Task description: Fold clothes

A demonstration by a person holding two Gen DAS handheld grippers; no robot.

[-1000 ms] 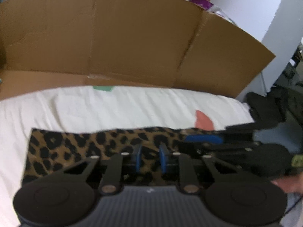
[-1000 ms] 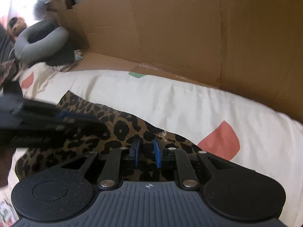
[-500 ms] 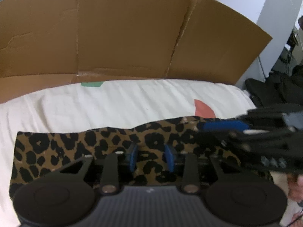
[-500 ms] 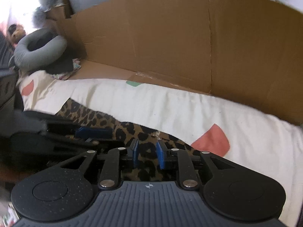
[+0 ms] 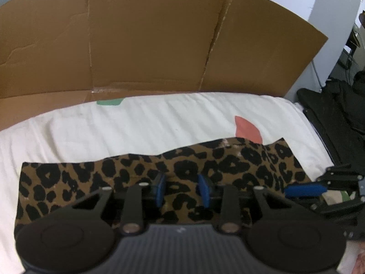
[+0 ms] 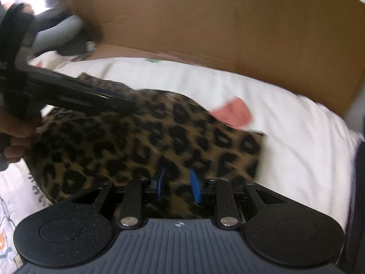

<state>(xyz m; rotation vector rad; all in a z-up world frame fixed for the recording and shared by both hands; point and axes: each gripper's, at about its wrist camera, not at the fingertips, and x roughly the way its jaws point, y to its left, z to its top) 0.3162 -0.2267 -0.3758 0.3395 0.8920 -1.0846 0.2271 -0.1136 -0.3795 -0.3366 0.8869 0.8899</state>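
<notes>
A white sheet [image 5: 159, 123] with a coral patch [image 5: 247, 130] and a green patch [image 5: 109, 102] covers the bed, backed by a cardboard wall [image 5: 148, 41]. A grey neck pillow [image 6: 59, 32] lies far left in the right view. The leopard cloth [image 5: 228, 164] lies folded flat in a long strip on the sheet.

The left gripper [image 5: 181, 190] hangs over the strip's middle, jaws part open, gripping nothing. The right gripper [image 6: 176, 186] is over the strip's right end, its jaws just opening further, pads clear of the cloth beneath.

A second ago both sat narrower on the cloth. Since then the right gripper has slid toward the strip's end, blurring its view
</notes>
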